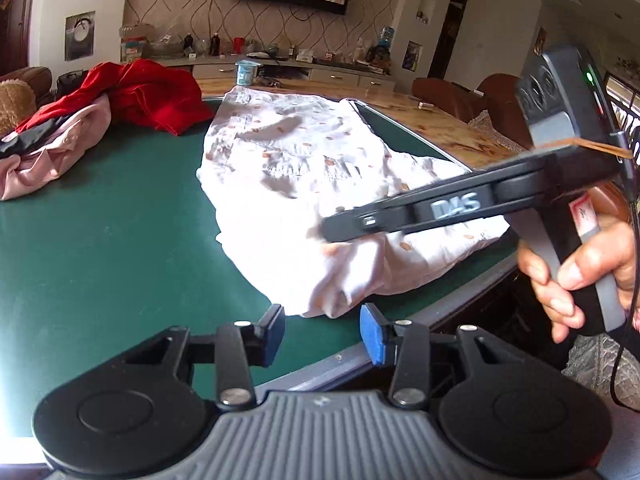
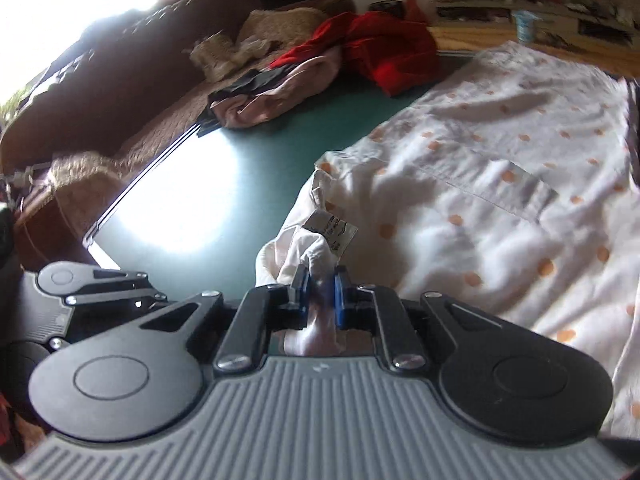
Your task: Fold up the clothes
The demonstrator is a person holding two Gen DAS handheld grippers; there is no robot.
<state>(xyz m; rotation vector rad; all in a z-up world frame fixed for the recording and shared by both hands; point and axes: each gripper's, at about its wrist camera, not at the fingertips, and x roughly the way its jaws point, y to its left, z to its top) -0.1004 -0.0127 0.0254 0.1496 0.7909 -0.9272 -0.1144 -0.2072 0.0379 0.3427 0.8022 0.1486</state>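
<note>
A white shirt with orange dots (image 1: 304, 168) lies spread on the green tabletop (image 1: 100, 240), its near corner bunched at the table's front edge. My left gripper (image 1: 324, 332) stands open just short of that corner, with nothing between its blue pads. In the left wrist view my right gripper (image 1: 332, 232) reaches in from the right over the shirt, held by a hand (image 1: 580, 280). In the right wrist view the right gripper (image 2: 320, 292) is shut on a bunched fold of the shirt (image 2: 500, 160), near a small label (image 2: 332, 228).
A heap of red and pink clothes (image 1: 120, 108) lies at the table's far left, also the heap (image 2: 320, 64). A white cup (image 1: 246, 72) stands on the wooden surface (image 1: 440, 128) behind. A brown sofa (image 2: 120, 80) sits beyond the table's left edge.
</note>
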